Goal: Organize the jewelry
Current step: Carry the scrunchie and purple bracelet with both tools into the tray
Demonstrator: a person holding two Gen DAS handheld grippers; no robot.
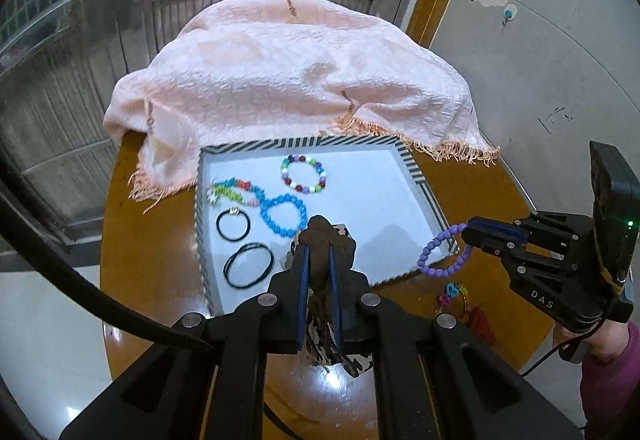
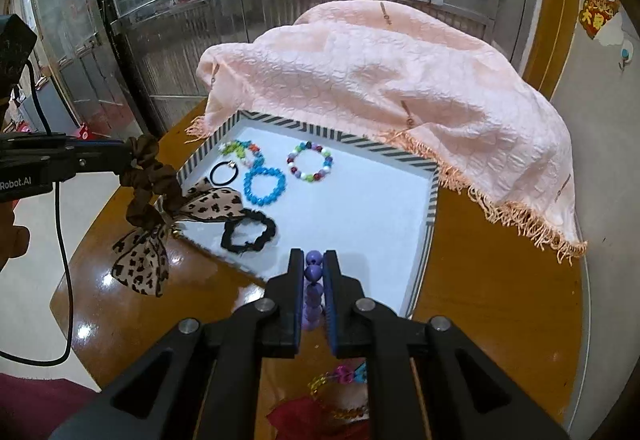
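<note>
A white tray with a striped rim (image 1: 416, 168) (image 2: 430, 200) lies on the round wooden table. In it lie a blue bead bracelet (image 1: 283, 215) (image 2: 264, 185), a multicolour bead bracelet (image 1: 303, 174) (image 2: 310, 167), a star bracelet (image 1: 234, 191), thin black hair ties (image 1: 248, 265) and a black scrunchie (image 2: 249, 230). My left gripper (image 1: 318, 252) (image 2: 130, 156) is shut on a brown scrunchie with a leopard-print bow (image 1: 324, 240) (image 2: 148, 196), held over the tray's near left edge. My right gripper (image 2: 313, 264) (image 1: 466, 234) is shut on a purple bead bracelet (image 1: 442, 254) (image 2: 313, 290) at the tray's near right corner.
A pink fringed cloth (image 1: 288, 72) (image 2: 392, 80) covers the far part of the table behind the tray. A colourful chain bracelet (image 1: 452, 294) (image 2: 344, 376) and a red item (image 1: 480, 324) lie on the table near me, right of the tray. Metal doors stand behind.
</note>
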